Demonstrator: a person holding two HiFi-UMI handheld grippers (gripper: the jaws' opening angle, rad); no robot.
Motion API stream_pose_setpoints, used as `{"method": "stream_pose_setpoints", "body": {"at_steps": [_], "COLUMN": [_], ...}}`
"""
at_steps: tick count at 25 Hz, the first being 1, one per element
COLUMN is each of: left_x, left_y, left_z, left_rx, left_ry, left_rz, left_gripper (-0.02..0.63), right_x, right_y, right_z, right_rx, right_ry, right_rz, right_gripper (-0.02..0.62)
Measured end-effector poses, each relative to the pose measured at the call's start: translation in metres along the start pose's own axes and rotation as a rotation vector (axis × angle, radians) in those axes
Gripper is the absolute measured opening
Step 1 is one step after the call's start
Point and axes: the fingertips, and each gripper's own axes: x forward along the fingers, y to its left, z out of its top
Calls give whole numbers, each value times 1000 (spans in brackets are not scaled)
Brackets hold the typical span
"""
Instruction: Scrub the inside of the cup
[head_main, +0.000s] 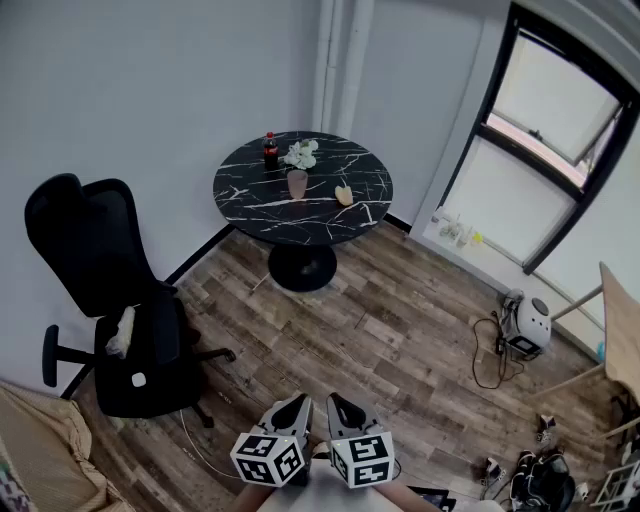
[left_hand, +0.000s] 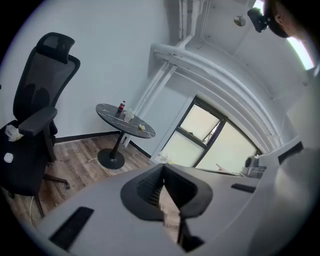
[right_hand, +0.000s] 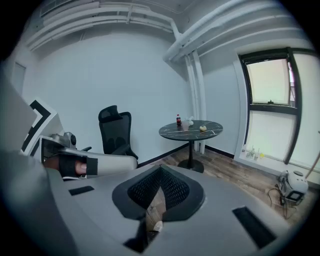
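A pinkish cup (head_main: 297, 183) stands upright on the round black marble table (head_main: 330, 225) across the room. A yellowish sponge (head_main: 344, 194) lies just right of it. The cup (left_hand: 129, 116) and sponge (left_hand: 142, 127) are tiny in the left gripper view. The right gripper view also has the cup (right_hand: 185, 125) and sponge (right_hand: 203, 128) far off. My left gripper (head_main: 299, 402) and right gripper (head_main: 339, 400) hang side by side at the bottom of the head view, far from the table. Both are shut with nothing in them. The left gripper (left_hand: 163, 168) and right gripper (right_hand: 160, 169) show closed jaws.
A cola bottle (head_main: 270, 150) and white flowers (head_main: 301, 154) stand behind the cup. A black office chair (head_main: 100, 290) sits at the left on the wood floor. A white device with cables (head_main: 525, 322) and shoes (head_main: 540, 478) lie at the right, below a window (head_main: 545, 140).
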Motion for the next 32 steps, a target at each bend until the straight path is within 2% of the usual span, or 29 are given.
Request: {"method": "stream_pose_setpoints", "body": {"at_steps": [10, 15, 19, 32], "left_x": [13, 24, 36, 97], "left_y": [3, 6, 11, 54], "left_z": [10, 14, 20, 83], "left_rx": [32, 24, 8, 56], "left_ry": [12, 30, 50, 55], "left_rz": [-47, -76, -100, -157], "left_gripper": [9, 9, 9, 9], "right_x": [14, 23, 33, 107], "right_y": [-1, -3, -11, -33], "right_z": [6, 11, 14, 68], "right_rx": [-10, 77, 108, 107], "right_ry": [-1, -18, -12, -75], "right_rz": [-25, -1, -11, -21], "right_gripper": [34, 35, 35, 35]}}
